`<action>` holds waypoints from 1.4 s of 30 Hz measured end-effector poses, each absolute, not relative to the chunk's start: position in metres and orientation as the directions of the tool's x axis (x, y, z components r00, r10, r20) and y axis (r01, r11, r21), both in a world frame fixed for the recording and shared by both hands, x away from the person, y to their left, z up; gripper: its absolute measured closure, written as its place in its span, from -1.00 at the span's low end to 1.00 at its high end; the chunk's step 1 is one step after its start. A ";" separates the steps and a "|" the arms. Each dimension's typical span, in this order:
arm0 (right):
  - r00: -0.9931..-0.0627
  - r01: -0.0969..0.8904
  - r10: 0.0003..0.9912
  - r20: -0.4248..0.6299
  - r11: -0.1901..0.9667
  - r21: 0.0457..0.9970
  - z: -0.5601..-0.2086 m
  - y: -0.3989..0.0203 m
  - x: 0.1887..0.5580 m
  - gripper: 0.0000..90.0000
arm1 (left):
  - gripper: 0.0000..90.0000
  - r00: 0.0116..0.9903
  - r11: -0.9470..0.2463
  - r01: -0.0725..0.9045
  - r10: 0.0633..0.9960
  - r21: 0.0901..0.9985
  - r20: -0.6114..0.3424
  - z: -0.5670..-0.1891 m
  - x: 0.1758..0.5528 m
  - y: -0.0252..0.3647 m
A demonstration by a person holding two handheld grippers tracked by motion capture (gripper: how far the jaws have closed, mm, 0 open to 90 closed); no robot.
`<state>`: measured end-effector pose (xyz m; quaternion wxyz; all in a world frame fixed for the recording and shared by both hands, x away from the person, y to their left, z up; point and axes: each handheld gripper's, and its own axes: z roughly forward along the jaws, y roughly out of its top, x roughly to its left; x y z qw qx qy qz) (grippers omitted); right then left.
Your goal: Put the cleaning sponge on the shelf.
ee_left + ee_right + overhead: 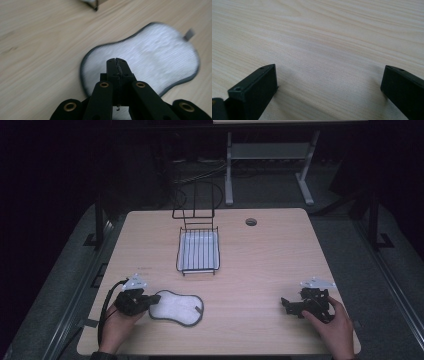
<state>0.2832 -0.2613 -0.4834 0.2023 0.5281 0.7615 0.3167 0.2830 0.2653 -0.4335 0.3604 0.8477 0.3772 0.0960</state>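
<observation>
Your left claw (117, 61) sits nearest, clenched with nothing between its jaws, its tip over the near-left end of the white grey-edged cloth pad (147, 57). That pad lies flat by the bench's (260, 260) front-left corner, probably laid out for an easy pick-up at its edge. Behind it, mid-bench, the black wire basket (198, 251) stands open-topped, likely to receive it. Your right claw (294, 306) rests released near the front-right corner, over bare wood.

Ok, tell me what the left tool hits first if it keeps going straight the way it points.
Probably the white pad: the left tool, shut, points across it, close above or already touching; depth is unclear.
</observation>
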 end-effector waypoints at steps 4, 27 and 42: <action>-0.360 0.676 0.933 0.027 0.241 0.696 -0.483 -0.261 0.283 -1.00 | 1.00 0.744 -0.470 0.536 0.656 0.701 -0.128 -0.431 0.283 0.241; -0.360 0.676 0.932 0.026 0.242 0.696 -0.483 -0.261 0.283 -1.00 | 1.00 0.811 -0.571 0.486 0.577 0.661 -0.097 -0.446 0.315 0.178; -0.360 0.676 0.933 0.027 0.241 0.696 -0.483 -0.261 0.283 -1.00 | 1.00 0.766 -0.533 0.510 0.639 0.675 -0.074 -0.447 0.342 0.187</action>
